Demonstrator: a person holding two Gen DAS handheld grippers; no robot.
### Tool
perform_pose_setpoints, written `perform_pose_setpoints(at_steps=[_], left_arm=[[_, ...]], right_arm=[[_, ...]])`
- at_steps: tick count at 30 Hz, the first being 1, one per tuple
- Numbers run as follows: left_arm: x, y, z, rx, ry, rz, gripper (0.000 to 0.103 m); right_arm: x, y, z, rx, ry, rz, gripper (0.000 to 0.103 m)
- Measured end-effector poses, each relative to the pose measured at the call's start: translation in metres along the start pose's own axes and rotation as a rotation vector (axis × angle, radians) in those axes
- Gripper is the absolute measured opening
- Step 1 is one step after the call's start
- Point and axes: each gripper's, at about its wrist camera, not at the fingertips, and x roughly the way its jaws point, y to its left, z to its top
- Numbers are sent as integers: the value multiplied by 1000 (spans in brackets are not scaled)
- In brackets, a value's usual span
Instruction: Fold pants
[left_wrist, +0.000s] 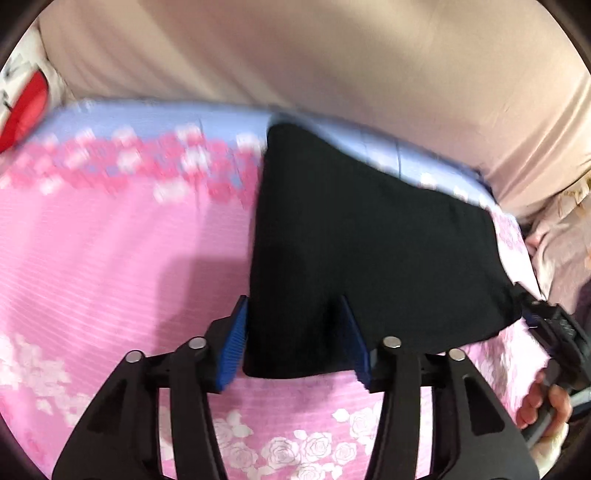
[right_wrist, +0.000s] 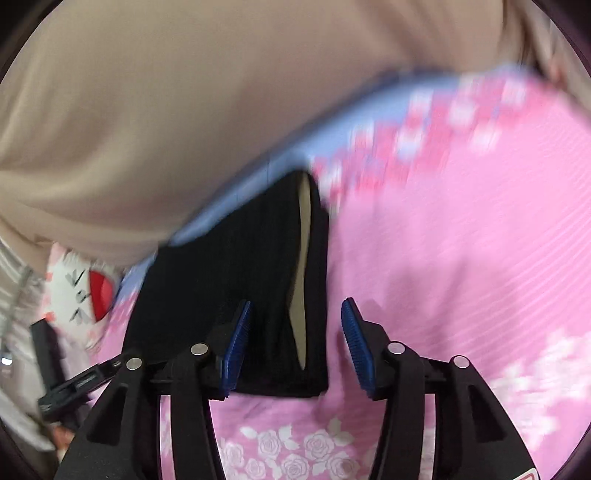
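On the pink rose-printed bedsheet (left_wrist: 110, 258), the black pants (left_wrist: 369, 240) are lying folded into a compact dark slab, with the far end reaching the sheet's pale blue border (left_wrist: 166, 118) and the near edge sitting just in front of both cameras. Behind the bed, a beige padded headboard (left_wrist: 314, 55) is filling the top of both views.

Seen from the left wrist camera, the left gripper (left_wrist: 299, 339) is hovering at the near left corner of the pants, its blue ribbed pads (left_wrist: 234, 350) standing apart; the cloth is lying between them, and neither pad is visibly pressing on it, so the jaws are reading as open. At the right edge of that view, the right gripper (left_wrist: 554, 325) is sitting at the pants' other near corner, with a hand (left_wrist: 543, 406) wrapped around its handle.

From the right wrist camera, the right gripper (right_wrist: 295, 343) is also spread, its left pad over the black fabric and its right pad over bare pink sheet, clamping nothing. A light strip (right_wrist: 301, 266) is showing along a fold in the pants. A white cushion with a red patch (right_wrist: 88, 291) is resting at the left, near the headboard. Both views are blurring with motion.
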Motion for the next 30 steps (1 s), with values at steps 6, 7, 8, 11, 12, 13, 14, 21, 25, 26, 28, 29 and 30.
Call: perform_pose_setpoints(at_steps=[6, 7, 8, 11, 12, 13, 14, 21, 25, 26, 28, 29, 30], left_arm=[[-3, -43, 33, 124, -111, 37, 69], [10, -48, 37, 139, -79, 57, 69], [26, -51, 40, 153, -48, 90, 69], [51, -44, 38, 155, -15, 169, 69], [51, -41, 36, 155, -15, 174, 69], [52, -40, 35, 152, -14, 170, 69], [52, -37, 35, 147, -12, 165, 69], [58, -35, 31, 150, 2, 167, 70], [56, -35, 28, 150, 4, 164, 70], [55, -35, 27, 149, 2, 165, 70], [51, -35, 24, 153, 0, 165, 70], [48, -34, 21, 154, -2, 167, 70], [42, -31, 17, 154, -8, 170, 70]], right_arm=[[18, 78, 20, -285, -1, -24, 2], [35, 81, 22, -297, 22, -42, 2], [52, 80, 24, -303, 42, -88, 2], [90, 50, 32, -250, 91, -188, 1], [87, 46, 36, -197, 91, -157, 1], [81, 46, 38, -170, 88, -141, 1], [74, 51, 38, -172, 69, -126, 1], [58, 47, 23, -194, 63, -188, 3], [25, 64, 0, -235, 29, -135, 3], [29, 65, -5, -253, 43, -152, 3], [44, 60, -15, -278, 74, -197, 0], [42, 56, -17, -260, 64, -178, 0], [35, 54, -17, -231, 67, -166, 0]])
